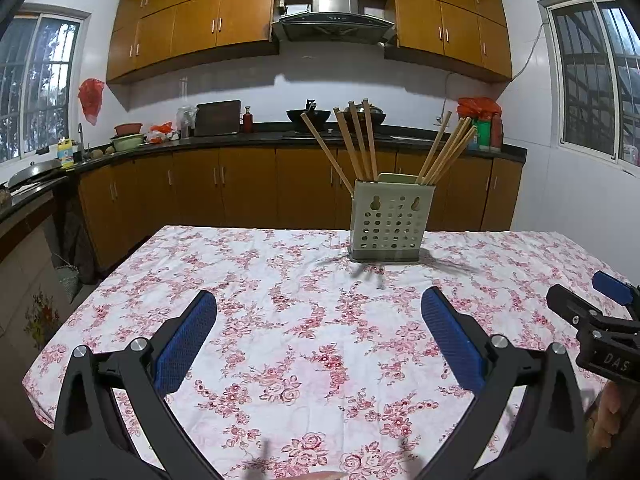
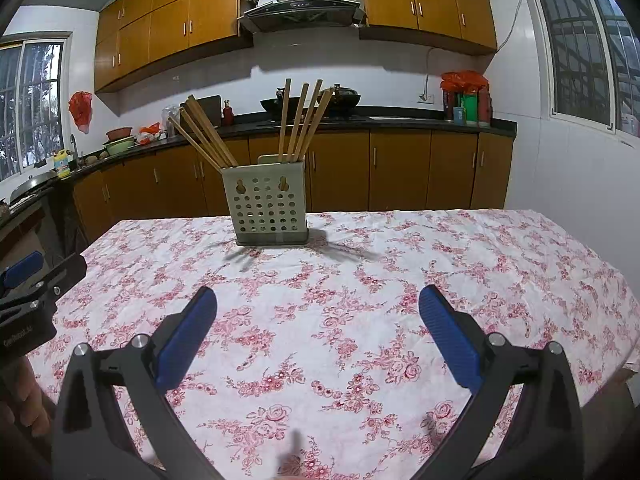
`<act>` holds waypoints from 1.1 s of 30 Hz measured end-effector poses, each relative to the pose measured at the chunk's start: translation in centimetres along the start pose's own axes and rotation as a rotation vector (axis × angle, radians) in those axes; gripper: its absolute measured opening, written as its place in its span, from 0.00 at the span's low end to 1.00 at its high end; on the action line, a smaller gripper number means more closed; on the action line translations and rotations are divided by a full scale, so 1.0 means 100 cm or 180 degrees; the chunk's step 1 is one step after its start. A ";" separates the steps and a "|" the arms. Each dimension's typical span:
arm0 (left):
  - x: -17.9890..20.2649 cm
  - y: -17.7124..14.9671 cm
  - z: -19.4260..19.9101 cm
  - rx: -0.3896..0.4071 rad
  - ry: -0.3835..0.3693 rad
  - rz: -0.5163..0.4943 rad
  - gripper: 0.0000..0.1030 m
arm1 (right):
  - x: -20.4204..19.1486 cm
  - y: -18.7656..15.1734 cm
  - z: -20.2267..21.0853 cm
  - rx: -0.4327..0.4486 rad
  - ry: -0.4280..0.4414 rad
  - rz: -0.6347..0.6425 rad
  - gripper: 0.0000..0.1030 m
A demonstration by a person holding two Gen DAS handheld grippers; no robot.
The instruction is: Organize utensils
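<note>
One holder (image 1: 387,220), eight chopsticks (image 1: 362,140) — four per cluster, two tools (image 1: 319,308)

Each claw, left (image 1: 319,307) and right (image 2: 318,303), has black angular arms with silver round screws and ribbed blue pads (image 1: 188,342). White lettering marks the black housings. Bare skin shows at the frame edges.

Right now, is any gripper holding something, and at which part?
Nothing is held. The left gripper and the right gripper are both open above the tablecloth; the chopsticks stand in the holder.
</note>
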State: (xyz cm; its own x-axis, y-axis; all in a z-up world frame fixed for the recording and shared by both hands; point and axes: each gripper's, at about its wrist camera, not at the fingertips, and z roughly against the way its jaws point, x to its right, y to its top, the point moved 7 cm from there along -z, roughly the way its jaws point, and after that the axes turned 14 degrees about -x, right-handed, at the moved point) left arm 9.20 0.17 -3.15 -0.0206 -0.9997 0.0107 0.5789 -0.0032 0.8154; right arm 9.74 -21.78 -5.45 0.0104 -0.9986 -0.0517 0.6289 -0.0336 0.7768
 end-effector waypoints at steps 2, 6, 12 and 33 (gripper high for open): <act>0.000 0.000 0.000 0.0002 0.0004 0.0003 0.98 | 0.000 0.000 0.000 0.0000 0.0002 0.0000 0.96; 0.000 0.000 0.000 0.0000 0.0006 0.0001 0.98 | 0.000 0.000 0.000 -0.0003 0.0002 -0.0002 0.96; 0.000 0.000 0.000 -0.0006 0.0000 0.0004 0.98 | 0.001 0.000 0.000 -0.0003 0.0002 -0.0001 0.96; 0.001 -0.001 -0.001 -0.0018 -0.0005 0.0006 0.98 | 0.002 -0.002 -0.002 -0.0014 0.0004 -0.0020 0.96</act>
State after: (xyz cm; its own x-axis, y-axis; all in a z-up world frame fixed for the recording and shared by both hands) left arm 9.27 0.04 -3.28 -0.0209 -0.9997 0.0132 0.5837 -0.0015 0.8120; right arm 9.75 -21.99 -5.75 0.0075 -0.9983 -0.0575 0.6324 -0.0398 0.7736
